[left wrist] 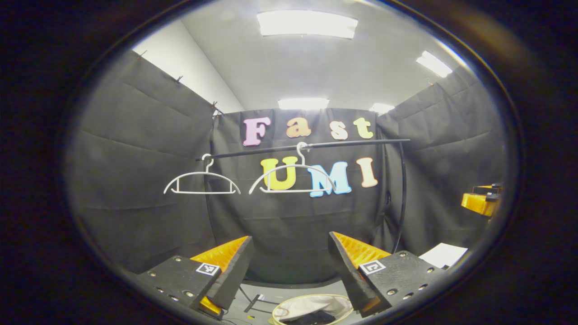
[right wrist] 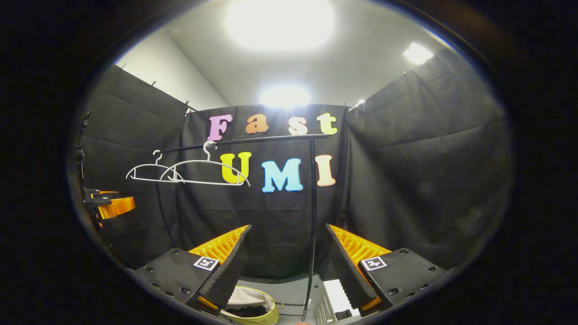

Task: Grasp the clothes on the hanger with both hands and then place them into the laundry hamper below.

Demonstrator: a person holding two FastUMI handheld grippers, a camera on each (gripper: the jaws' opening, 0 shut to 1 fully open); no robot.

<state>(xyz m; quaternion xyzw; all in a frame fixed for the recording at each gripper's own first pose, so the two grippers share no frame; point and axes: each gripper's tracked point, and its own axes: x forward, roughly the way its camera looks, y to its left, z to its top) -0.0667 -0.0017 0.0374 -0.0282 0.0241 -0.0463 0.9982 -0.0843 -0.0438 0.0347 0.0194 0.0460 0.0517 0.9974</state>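
Two bare white hangers (left wrist: 202, 183) (left wrist: 292, 180) hang from a black rail (left wrist: 307, 145); the right gripper view shows the same hangers (right wrist: 153, 171) (right wrist: 207, 174) and rail (right wrist: 253, 140). Low down stands a yellow-rimmed laundry hamper (left wrist: 312, 309) with white and dark clothes inside, also seen in the right gripper view (right wrist: 250, 309). My left gripper (left wrist: 289, 266) is open and holds nothing. My right gripper (right wrist: 286, 266) is open and holds nothing too. Each sits well above the hamper. The other gripper appears at the right edge (left wrist: 482, 201) and the left edge (right wrist: 108, 203).
The rack's black upright pole (right wrist: 311, 216) runs down between my right gripper's fingers to the floor. A curved black leg (left wrist: 402, 203) stands at the rack's right end. A white sheet (left wrist: 445, 255) lies low on the right, and a pale box (right wrist: 336, 298) sits by the pole's foot.
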